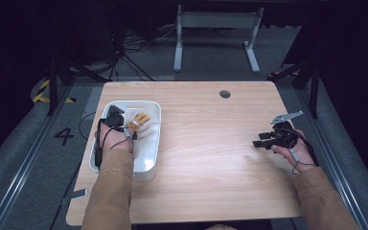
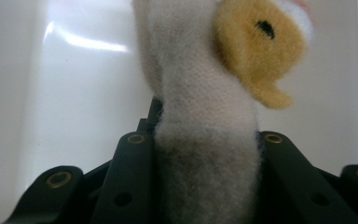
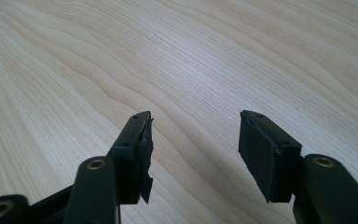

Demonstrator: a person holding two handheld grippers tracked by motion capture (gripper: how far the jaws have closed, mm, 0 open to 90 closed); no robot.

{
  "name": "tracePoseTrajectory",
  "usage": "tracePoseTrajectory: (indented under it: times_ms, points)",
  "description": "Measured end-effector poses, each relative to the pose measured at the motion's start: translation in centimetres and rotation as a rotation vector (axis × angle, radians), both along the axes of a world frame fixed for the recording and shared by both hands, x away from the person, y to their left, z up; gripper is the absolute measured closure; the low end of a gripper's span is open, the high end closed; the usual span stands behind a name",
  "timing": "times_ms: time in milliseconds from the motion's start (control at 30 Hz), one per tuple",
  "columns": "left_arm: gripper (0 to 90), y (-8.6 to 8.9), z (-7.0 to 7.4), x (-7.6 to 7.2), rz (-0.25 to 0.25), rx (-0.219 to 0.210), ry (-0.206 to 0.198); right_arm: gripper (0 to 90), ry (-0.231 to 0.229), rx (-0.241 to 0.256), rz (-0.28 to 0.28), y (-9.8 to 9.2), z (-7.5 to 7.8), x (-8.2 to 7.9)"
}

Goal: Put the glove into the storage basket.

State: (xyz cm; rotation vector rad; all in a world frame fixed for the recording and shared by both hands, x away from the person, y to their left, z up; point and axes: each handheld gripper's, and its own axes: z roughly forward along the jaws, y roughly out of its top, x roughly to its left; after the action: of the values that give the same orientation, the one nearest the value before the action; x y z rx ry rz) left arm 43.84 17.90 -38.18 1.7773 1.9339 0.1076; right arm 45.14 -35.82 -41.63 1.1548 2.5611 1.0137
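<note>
Left gripper point(image 2: 205, 154) clamped on cream-and-yellow plush toy point(image 2: 200, 93) inside white tray point(image 1: 149, 143); right gripper point(image 3: 193, 140) spread wide, empty, low over wooden table point(image 1: 211, 143).

A light wood-grain surface point(image 1: 206, 143) with a round grommet hole point(image 1: 224, 94) near its far edge stands on grey carpet floor point(image 1: 24, 139). Beyond it, a white metal table frame point(image 1: 215, 33) rests on two feet, with black cables point(image 1: 129, 52) trailing nearby. A painted number 4 point(image 1: 63, 135) and yellow-black hazard tape point(image 1: 43, 91) mark the floor at left, and the surrounding walls are dark.
</note>
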Motion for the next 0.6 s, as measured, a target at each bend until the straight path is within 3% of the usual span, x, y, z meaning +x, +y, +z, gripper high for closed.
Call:
tracePoseTrajectory:
  times_ms: [600]
  points:
    - [69.0, 0.0, -2.4, 0.3, 0.015, -0.002, 0.061, 44.8, 0.007, -0.002, 0.000, 0.0, -0.3, 0.1]
